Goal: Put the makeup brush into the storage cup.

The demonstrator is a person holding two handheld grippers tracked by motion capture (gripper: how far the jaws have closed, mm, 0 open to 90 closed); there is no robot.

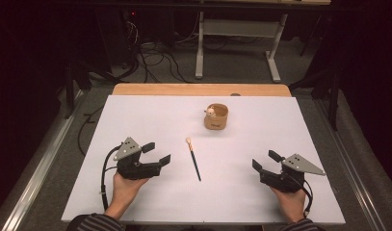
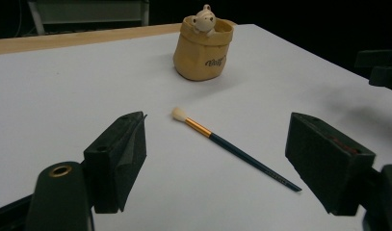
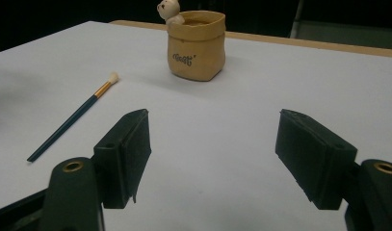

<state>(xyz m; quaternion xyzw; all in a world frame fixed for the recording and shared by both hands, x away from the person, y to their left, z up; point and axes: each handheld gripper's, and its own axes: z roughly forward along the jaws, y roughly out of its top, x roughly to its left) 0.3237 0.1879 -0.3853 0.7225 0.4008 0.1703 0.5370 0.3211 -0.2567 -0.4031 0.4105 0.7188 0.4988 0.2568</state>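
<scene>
Both tools gape empty; ahead of the left tool (image 2: 215, 159) lies the paintbrush (image 2: 234, 147): light, stiff, thin, likely to roll, best pinched mid-handle; right tool (image 3: 213, 161) idle

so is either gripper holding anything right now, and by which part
Nothing is held. The left gripper and right gripper are both open with nothing between their jaws, and the paintbrush lies untouched on the table between them.
</scene>
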